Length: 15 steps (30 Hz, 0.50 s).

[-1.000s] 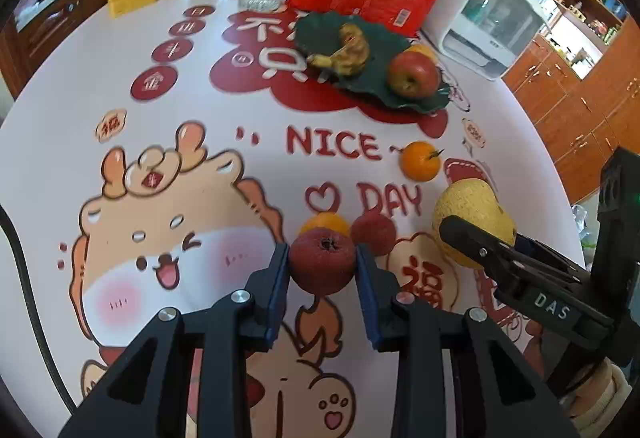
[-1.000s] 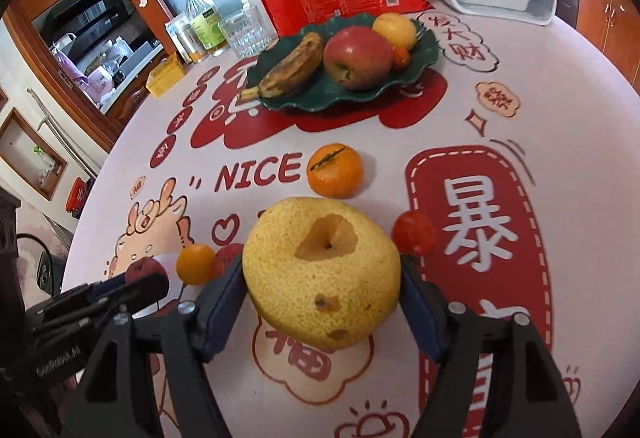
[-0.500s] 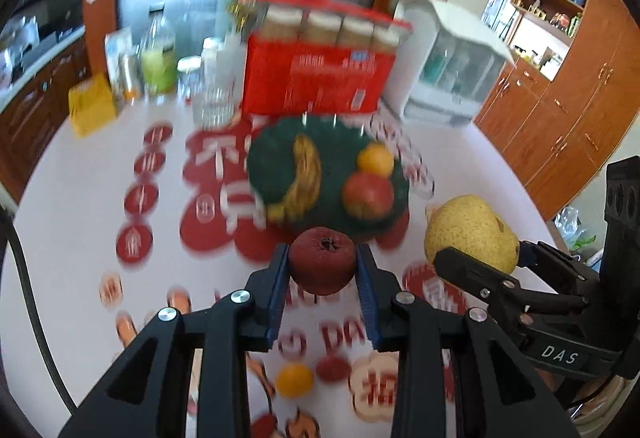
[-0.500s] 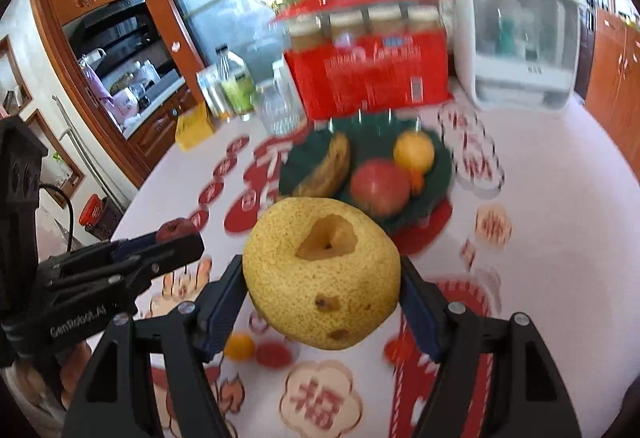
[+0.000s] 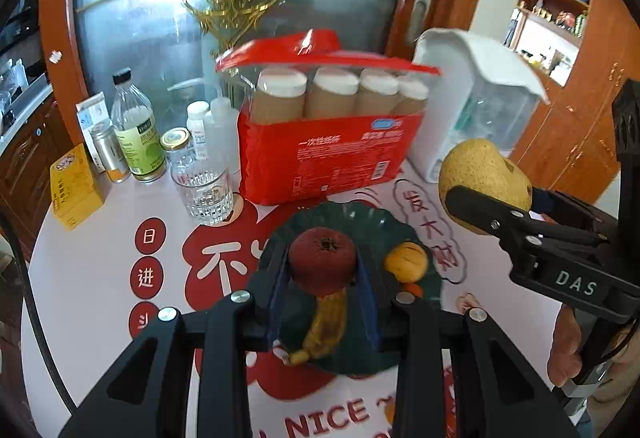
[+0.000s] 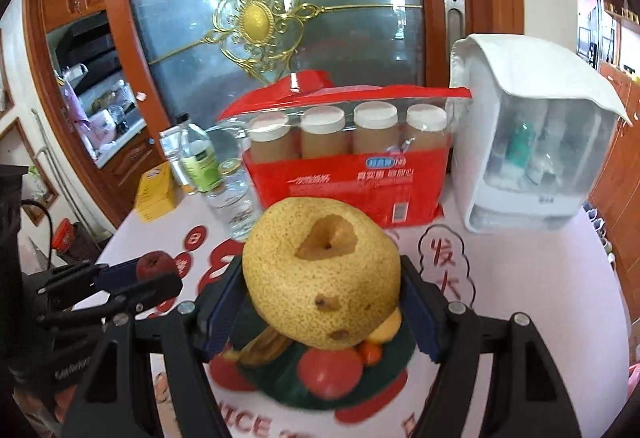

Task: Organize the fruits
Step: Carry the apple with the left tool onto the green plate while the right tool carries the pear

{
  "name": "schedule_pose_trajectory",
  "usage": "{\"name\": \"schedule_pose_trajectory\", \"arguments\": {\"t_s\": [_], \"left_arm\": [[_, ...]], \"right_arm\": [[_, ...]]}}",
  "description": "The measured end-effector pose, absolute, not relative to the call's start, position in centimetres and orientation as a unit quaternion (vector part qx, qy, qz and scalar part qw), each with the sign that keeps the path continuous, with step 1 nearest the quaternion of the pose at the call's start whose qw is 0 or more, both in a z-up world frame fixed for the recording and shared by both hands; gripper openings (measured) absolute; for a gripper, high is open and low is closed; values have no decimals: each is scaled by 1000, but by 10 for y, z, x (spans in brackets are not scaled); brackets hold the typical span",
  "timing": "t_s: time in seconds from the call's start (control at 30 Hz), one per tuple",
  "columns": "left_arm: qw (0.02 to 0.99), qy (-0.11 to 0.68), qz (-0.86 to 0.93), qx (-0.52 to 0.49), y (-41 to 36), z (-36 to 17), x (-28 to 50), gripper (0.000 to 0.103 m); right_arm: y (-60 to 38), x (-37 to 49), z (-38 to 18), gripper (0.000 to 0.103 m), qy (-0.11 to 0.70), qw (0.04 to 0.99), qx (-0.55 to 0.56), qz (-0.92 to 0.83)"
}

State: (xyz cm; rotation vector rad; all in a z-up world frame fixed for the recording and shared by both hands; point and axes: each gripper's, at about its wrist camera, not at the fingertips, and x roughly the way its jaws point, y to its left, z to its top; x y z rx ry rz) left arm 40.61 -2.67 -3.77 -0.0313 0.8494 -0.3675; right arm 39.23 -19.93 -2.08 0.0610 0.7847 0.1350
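Left gripper (image 5: 322, 270) clamped on a small dark-red round fruit (image 5: 322, 260), both blue-lined fingers tight against its sides. It hangs above the dark green leaf-shaped plate (image 5: 372, 226), over the near-left part, not touching it.

Right gripper (image 6: 322, 298) clamped on a large yellow speckled pear (image 6: 322, 274), stem dimple facing the camera. In the left wrist view the pear (image 5: 478, 178) sits right of the plate's far edge and above it, airborne.

On the plate: a browned banana (image 5: 326, 322) lying near-to-far on the left side, a yellow-orange citrus (image 5: 406, 262) on the right, a small orange fruit (image 5: 412, 289) just near of it. The right wrist view adds a red apple (image 6: 331, 372) at the near side of the plate (image 6: 360, 394), partly hidden under the pear.

Plate rests on a white tablecloth with red printed characters (image 5: 92, 278). Just beyond it: a red pack of white-capped jars (image 5: 332, 134). Right of that: a white plastic cabinet with a clear front (image 5: 480, 106). Far left: a clear ribbed drinking glass (image 5: 202, 188), a green-labelled bottle (image 5: 136, 134), a yellow box (image 5: 76, 186).
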Motion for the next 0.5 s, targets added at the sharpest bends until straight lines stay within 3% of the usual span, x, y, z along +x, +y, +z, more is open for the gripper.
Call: {"name": "schedule_pose_trajectory", "arguments": {"t_s": [0.5], "left_arm": [[850,501,-160,-10,-47,-158,480,31]], "right_arm": [[-193,460,-143,73,459,884,17,90]]}}
